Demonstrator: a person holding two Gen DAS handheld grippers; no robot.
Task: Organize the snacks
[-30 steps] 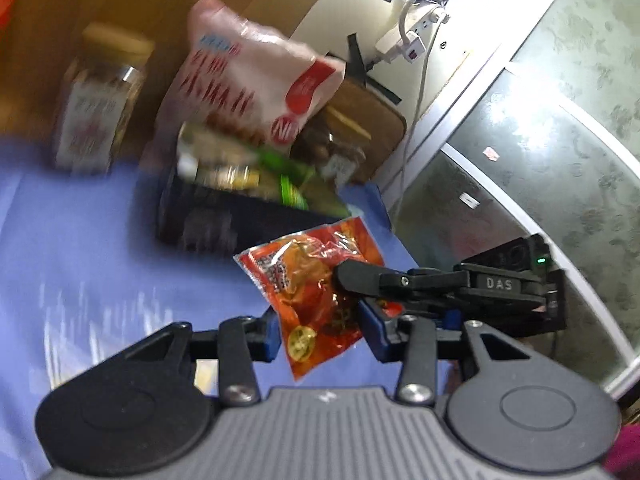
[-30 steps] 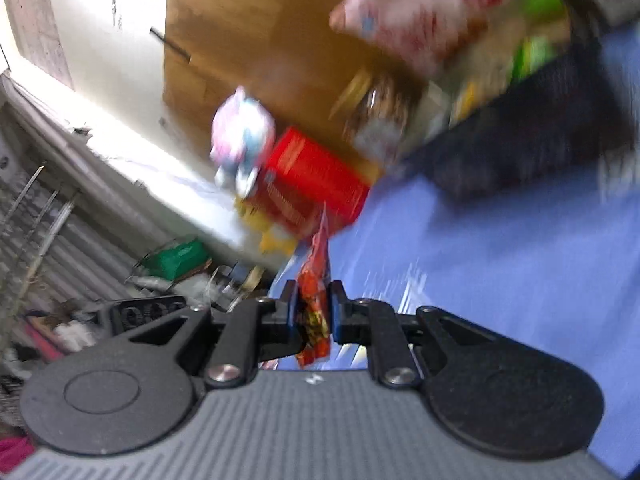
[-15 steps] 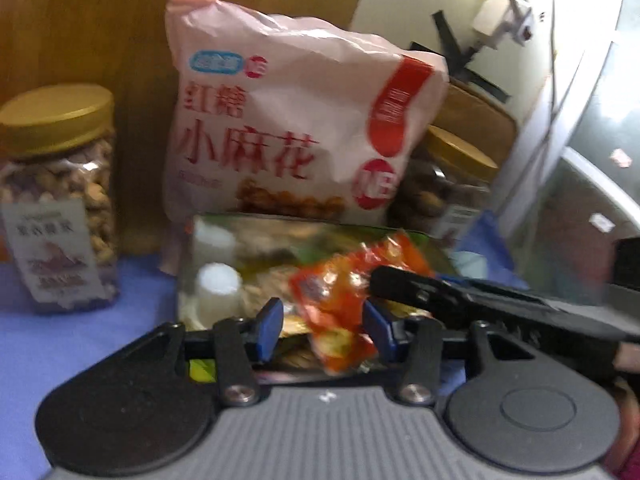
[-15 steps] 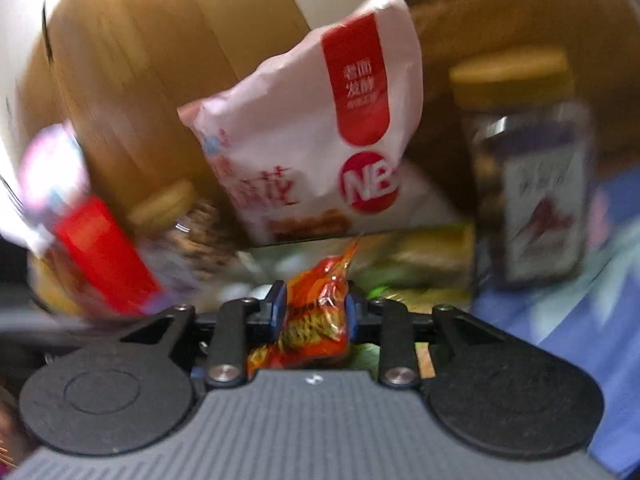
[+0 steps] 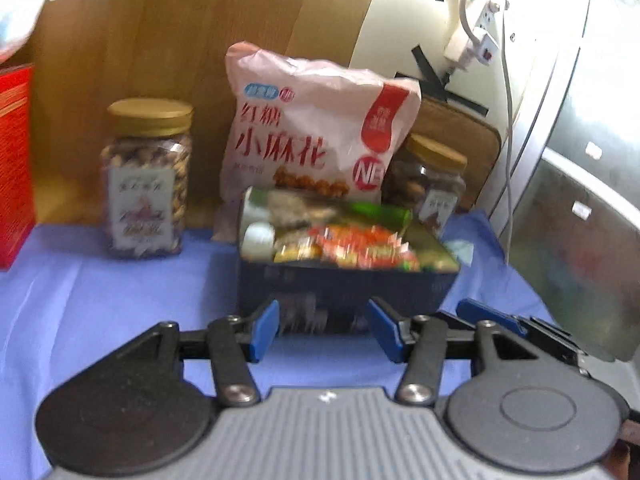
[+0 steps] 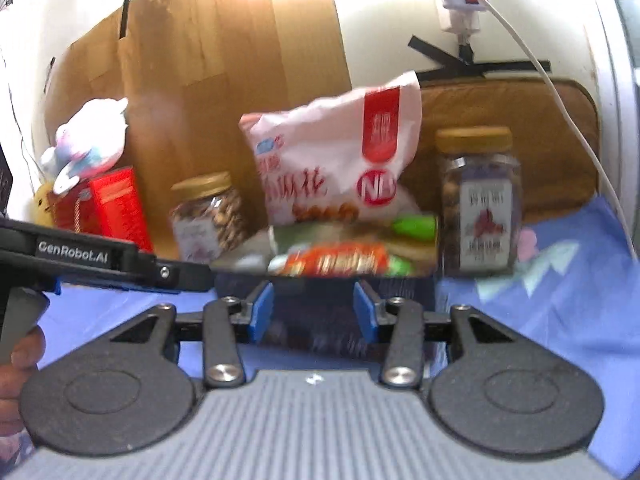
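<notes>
Both grippers are released and carry nothing: the left gripper (image 5: 323, 330) and the right gripper (image 6: 313, 311) each show blue pads spread apart, with only the dark box's front wall visible in the gap. The dark box (image 5: 344, 286) stands on the blue cloth (image 5: 100, 300) that covers the desk, toward its back edge, and it is heaped with small packets. An orange-red snack packet (image 5: 360, 245) lies on top of the pile near the front wall; in the right wrist view the same packet (image 6: 336, 264) sits just beyond the open pads. Behind the box a big pink bag (image 5: 316, 128) leans against the wooden panel, with a gold-lidded jar (image 5: 146, 176) to its left and a second jar (image 6: 480, 200) to its right. A red carton (image 6: 116, 208) stands near the back left corner.

Judging by the empty tools facing a filled box, the step in hand looks like the pause after a packet has gone in. Any next move would call for finding another loose snack, but none shows on the cloth from these views, so the tidying may be close to done.
</notes>
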